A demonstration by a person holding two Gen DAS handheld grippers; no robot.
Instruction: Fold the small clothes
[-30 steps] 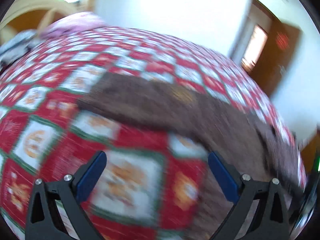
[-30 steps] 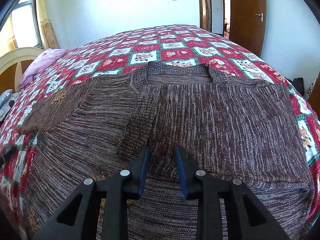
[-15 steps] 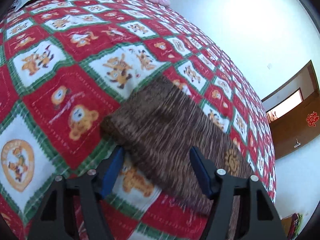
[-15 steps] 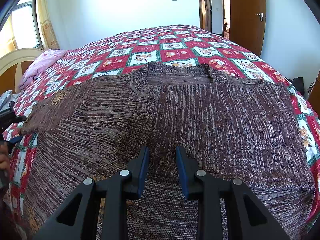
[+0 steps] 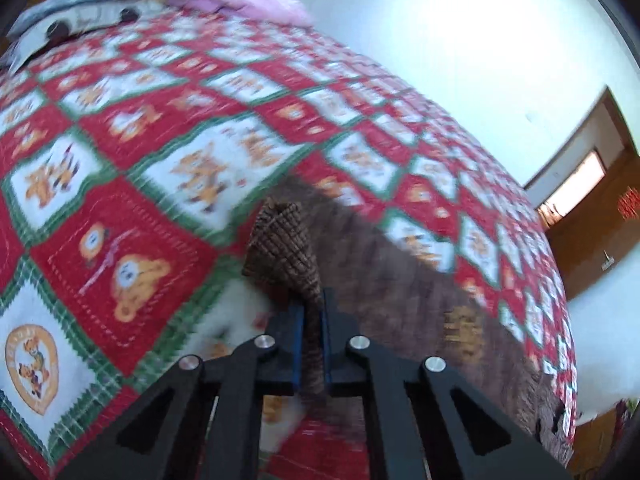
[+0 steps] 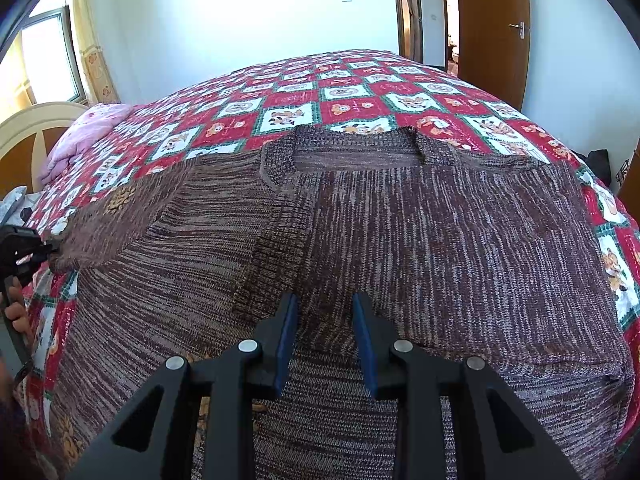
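At the far left edge of the right wrist view, the left gripper (image 6: 48,246) meets the end of the sweater's outstretched sleeve (image 6: 120,216), with part of a hand (image 6: 14,312) visible below it. The left wrist view confirms the grip: the jaws are pressed together on the ribbed cuff (image 5: 282,248), which stands up bunched and folded between the blue pads (image 5: 298,336), the rest of the sleeve trailing away to the right.

The brown knitted sweater (image 6: 400,240) lies spread flat on the red, white and green patterned bedspread (image 6: 340,96), neckline (image 6: 352,148) toward the far side of the bed, body smooth and largely unwrinkled. One darker ribbed panel (image 6: 276,256) lies folded over the front near the middle.

Lower centre, the right gripper (image 6: 324,340) sits low over the sweater's near portion, jaws narrowly apart. Knit shows between the pads, but whether they pinch it or only rest on it cannot be told.

Assessment: the garment is soft, limp and fairly thick, likely light to moderate in weight, and not fragile. The coarse knit should give the pads good purchase but will stretch and sag if lifted from a single point. Ribbed edges (cuff, hem, neckline) are judged the firmest places to hold; the cuff grip is suitable for drawing the sleeve across the body.

A pink pillow (image 6: 84,128) lies well clear at the headboard end.
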